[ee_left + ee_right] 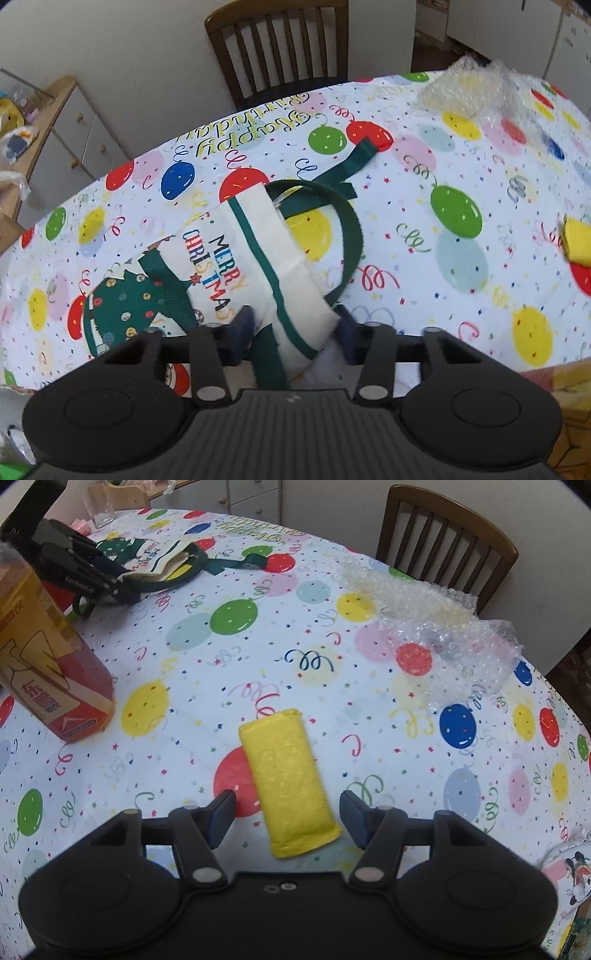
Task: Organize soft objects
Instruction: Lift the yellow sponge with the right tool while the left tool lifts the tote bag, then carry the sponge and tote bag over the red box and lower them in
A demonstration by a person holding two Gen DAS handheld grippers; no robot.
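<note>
A home dining room: a counter [369,738] draped in a balloon-printed "Happy Birthday" cloth, a slatted wooden chair [443,535] pushed against the plain wall, and white cupboards with round knobs [85,136] standing alongside.

Right claw [287,818] straddles the yellow sponge [290,781] (fingers apart, not touching).
</note>
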